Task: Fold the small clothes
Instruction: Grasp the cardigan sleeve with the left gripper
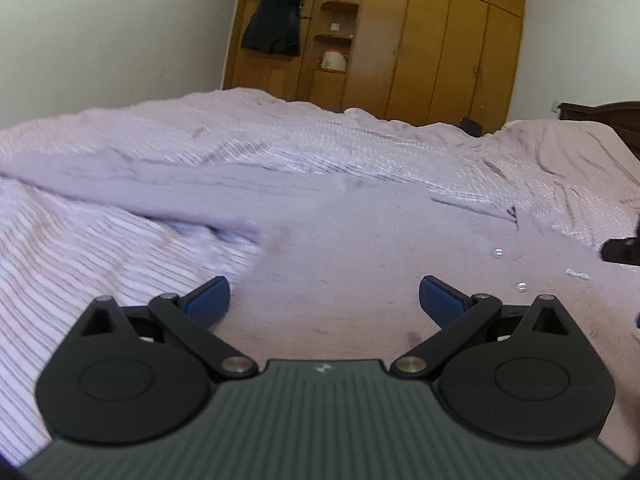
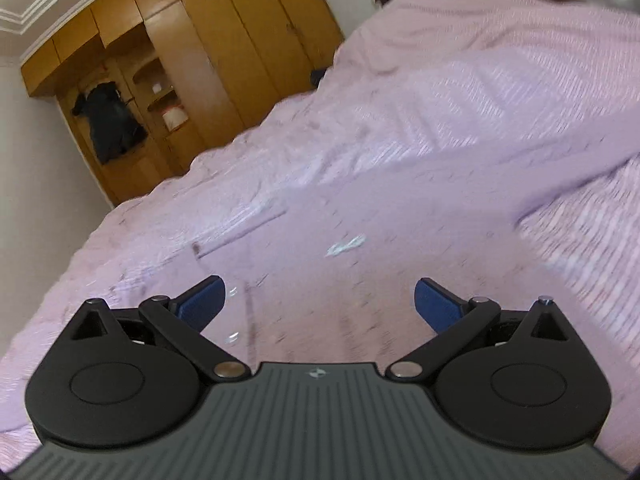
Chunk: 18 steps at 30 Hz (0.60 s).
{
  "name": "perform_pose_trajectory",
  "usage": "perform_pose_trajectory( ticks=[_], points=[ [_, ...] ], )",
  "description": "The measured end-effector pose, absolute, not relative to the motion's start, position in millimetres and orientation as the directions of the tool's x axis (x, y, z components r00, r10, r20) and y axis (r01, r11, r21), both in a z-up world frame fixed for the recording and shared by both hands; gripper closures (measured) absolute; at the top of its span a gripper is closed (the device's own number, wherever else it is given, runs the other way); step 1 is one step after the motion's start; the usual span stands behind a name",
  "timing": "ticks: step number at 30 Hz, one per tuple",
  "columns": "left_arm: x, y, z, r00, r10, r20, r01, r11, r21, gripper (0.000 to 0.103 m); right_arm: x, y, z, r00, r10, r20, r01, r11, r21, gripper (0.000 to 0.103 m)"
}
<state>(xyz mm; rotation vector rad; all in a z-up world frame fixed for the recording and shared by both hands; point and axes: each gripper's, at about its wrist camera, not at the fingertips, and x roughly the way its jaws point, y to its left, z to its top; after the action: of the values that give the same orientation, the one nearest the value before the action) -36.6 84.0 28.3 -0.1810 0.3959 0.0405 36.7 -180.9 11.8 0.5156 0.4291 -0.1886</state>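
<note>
A pale pink garment (image 1: 328,240) lies spread on the striped pink bedsheet (image 1: 80,272), one long sleeve stretching away to the left. It has small silver snap buttons (image 1: 498,253) near its right side. My left gripper (image 1: 324,300) is open and empty, just above the garment's body. In the right wrist view the same garment (image 2: 380,280) lies below my right gripper (image 2: 318,304), which is open and empty; a sleeve (image 2: 560,176) runs off to the right. A white label (image 2: 346,245) shows on the cloth. The right wrist view is blurred.
A wooden wardrobe (image 1: 420,40) stands beyond the bed's far edge, with a black coat (image 1: 276,20) hanging on it. A dark headboard (image 1: 608,116) is at the right. A black part of the other gripper (image 1: 622,250) shows at the right edge.
</note>
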Motion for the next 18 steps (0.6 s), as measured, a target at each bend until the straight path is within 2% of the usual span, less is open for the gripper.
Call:
perform_pose_trajectory(
  ticks=[3, 5, 7, 10, 14, 18],
  points=[
    [-44.9, 139.3, 24.8, 0.919, -0.054, -0.391, -0.089, 0.937, -0.337, 0.0, 47.2, -161.9, -1.6, 0.867, 0.07, -0.492, 0.215, 0.84, 0.499, 0.0],
    [-49.2, 176.5, 20.6, 0.919, -0.091, -0.384, -0.099, 0.889, -0.447, 0.001, 48.6, -143.9, -6.7, 0.867, 0.086, -0.49, 0.197, 0.845, 0.497, 0.0],
    [-53.4, 205.7, 21.1, 0.93, -0.113, -0.349, -0.072, 0.876, -0.477, 0.0, 49.4, -128.6, -5.4, 0.88, 0.107, -0.463, 0.146, 0.867, 0.476, 0.0],
    [-54.4, 239.7, 25.8, 0.94, 0.002, -0.342, -0.174, 0.864, -0.473, 0.0, 52.0, -108.4, -0.3, 0.892, 0.143, -0.428, 0.067, 0.897, 0.438, 0.0],
    [-26.8, 285.3, 21.7, 0.913, 0.039, -0.406, -0.309, 0.716, -0.625, 0.0, 49.3, -80.8, 11.7, 0.934, 0.137, -0.329, -0.029, 0.949, 0.313, 0.0],
    [13.1, 299.4, 24.9, 0.901, 0.071, -0.429, -0.357, 0.684, -0.636, 0.0, 38.1, -55.5, 22.1, 0.957, 0.171, -0.233, -0.133, 0.976, 0.171, 0.0]
  ],
)
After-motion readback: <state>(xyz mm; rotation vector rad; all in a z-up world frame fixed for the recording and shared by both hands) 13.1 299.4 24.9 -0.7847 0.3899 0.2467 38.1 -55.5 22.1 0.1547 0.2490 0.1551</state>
